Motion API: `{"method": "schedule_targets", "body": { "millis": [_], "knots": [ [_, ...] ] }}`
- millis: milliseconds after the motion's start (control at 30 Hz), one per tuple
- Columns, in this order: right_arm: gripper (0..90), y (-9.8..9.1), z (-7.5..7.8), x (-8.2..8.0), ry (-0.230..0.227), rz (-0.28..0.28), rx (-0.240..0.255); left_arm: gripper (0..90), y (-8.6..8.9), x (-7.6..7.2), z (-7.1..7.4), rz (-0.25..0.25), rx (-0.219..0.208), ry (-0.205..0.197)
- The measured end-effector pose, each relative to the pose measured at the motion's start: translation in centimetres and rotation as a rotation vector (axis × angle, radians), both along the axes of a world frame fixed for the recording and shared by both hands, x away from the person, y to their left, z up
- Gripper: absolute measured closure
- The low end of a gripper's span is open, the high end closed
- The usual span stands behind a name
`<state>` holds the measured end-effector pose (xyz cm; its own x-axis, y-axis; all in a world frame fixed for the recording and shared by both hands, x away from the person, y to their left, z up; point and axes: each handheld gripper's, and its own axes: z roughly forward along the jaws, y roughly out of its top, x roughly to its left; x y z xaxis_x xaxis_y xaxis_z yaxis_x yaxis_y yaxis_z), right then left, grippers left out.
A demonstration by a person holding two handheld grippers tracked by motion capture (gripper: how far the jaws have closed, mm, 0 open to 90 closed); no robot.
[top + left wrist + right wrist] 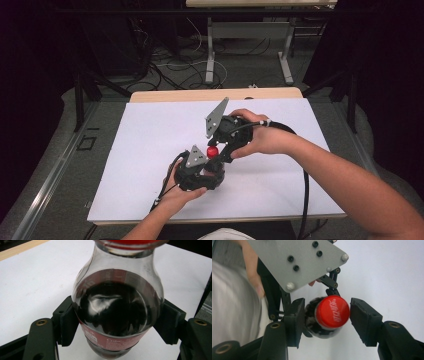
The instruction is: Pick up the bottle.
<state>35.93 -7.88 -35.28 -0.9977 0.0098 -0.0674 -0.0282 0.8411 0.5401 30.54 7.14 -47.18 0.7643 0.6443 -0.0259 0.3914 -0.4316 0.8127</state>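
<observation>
The left gripper (pixel 117 325) clamps the cola bottle (pixel 117 307) by its body above the white surface (pixel 150 140). The right gripper (pixel 324 318), jaws parted, brackets the red cap (pixel 332 311) from directly along the bottle's long axis without pressing it.

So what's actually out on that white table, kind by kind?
Clear glass-look cola bottle with dark drink: 1
Round red screw cap on it: 1
Black hand-held two-jaw grippers, left and right: 2
Total: 4
</observation>
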Motion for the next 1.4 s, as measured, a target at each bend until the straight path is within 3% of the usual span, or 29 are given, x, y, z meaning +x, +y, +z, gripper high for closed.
{"method": "schedule_targets", "body": {
  "millis": [33,67,233,367,433,500,667,767,833,1000,1267,1333,1400],
  "knots": [
    [45.9,0.0,0.0,0.0,0.000,0.000,0.000,29.9,0.0,0.0,0.0,0.000,0.000,0.000],
    [46.8,0.0,0.0,-0.6,-0.017,-0.065,0.018,29.9,0.0,0.0,0.0,-0.001,-0.006,0.004],
    [47.1,0.0,-0.4,-1.8,-0.057,-0.171,0.074,29.9,0.1,0.0,0.1,-0.001,-0.010,0.008],
    [48.9,-0.2,-1.0,-1.9,-0.045,-0.253,0.160,29.9,0.1,0.0,0.2,0.002,-0.022,0.008],
    [49.1,-0.3,-1.1,-2.1,-0.029,-0.280,0.169,29.9,0.2,0.0,0.2,0.000,-0.025,0.014],
    [51.0,-0.4,-1.3,-2.2,-0.035,-0.287,0.202,29.9,0.2,0.0,0.3,0.001,-0.026,0.016],
    [60.3,-0.6,-1.2,-1.9,-0.045,-0.276,0.207,29.9,0.1,-0.1,0.3,-0.001,-0.021,0.004],
    [60.6,-0.7,-1.2,-1.8,-0.050,-0.259,0.204,29.9,0.2,-0.1,0.4,-0.010,-0.012,0.010],
    [60.7,-0.7,-1.2,-1.6,-0.045,-0.233,0.198,29.9,0.1,-0.1,0.3,-0.008,-0.012,0.001],
    [60.9,-0.8,-0.8,-0.2,-0.003,-0.052,0.138,29.9,-0.1,-0.2,0.3,-0.034,0.004,0.003],
    [60.7,-1.0,-0.4,1.6,-0.005,0.339,0.072,29.9,-0.7,-0.7,0.2,-0.076,0.010,-0.001],
    [60.5,-1.0,-0.4,1.8,-0.009,0.404,0.063,29.9,-0.8,-0.7,0.1,-0.084,0.015,-0.001],
    [60.4,-0.9,-0.5,1.9,-0.010,0.428,0.063,29.9,-0.9,-0.7,0.1,-0.085,0.017,0.002]
  ]
}}
